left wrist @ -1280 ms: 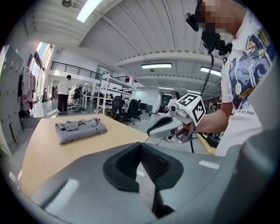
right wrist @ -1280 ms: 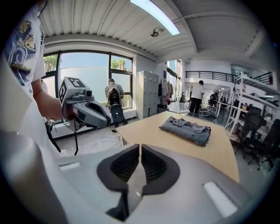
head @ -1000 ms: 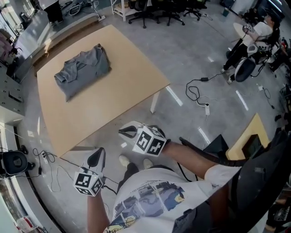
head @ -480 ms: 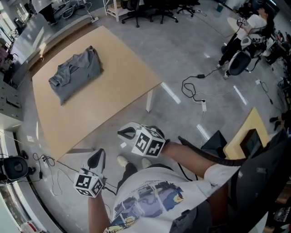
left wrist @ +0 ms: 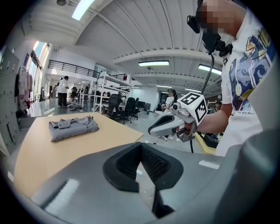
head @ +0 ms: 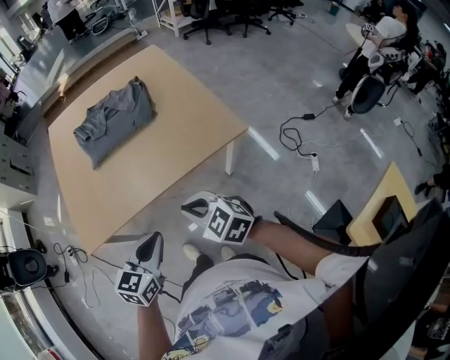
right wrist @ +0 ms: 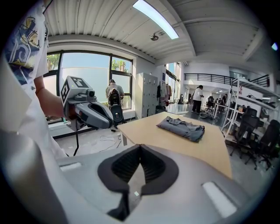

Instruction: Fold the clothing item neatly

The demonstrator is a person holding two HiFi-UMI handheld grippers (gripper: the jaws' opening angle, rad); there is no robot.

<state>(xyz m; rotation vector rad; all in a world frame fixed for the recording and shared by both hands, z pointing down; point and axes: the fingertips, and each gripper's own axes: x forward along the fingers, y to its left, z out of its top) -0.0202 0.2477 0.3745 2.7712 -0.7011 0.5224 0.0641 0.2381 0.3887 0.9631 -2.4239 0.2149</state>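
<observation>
At the near edge of the head view, at 6 o'clock, the person's white printed shirt (head: 232, 302) fills the foreground. The left gripper (head: 149, 246) stands at 7 o'clock and the right gripper (head: 193, 207) just above it toward centre. Both occupy the same spots in the frame as a second ago, and both hang over the grey floor (head: 281, 77), short of the bench (head: 162, 169).

Left jaws: closed together, nothing between them. Right jaws: closed together, nothing between them. Each gripper view shows the pads meeting at the tip, with the other gripper held alongside and the bench beyond.

Change noted: over the last second the bench, with the load on it, has drifted slightly toward 9 o'clock in the head view. The near corner now lies further left than before. The load itself shows no change in shape or position on the bench top.

The clothing item (head: 114, 119) lies at 10 o'clock, on the far-left part of the bench, well apart from both grippers. It is grey and already gathered into a compact, roughly rectangular bundle set at an angle to the bench edges. The surface is creased, the edges are uneven, and a collar or hem shows along the upper layer.

Beyond the bench, black office chairs (head: 242, 14) stand at 12 o'clock. A second person (head: 383, 42) is at 1 o'clock, far off.
</observation>
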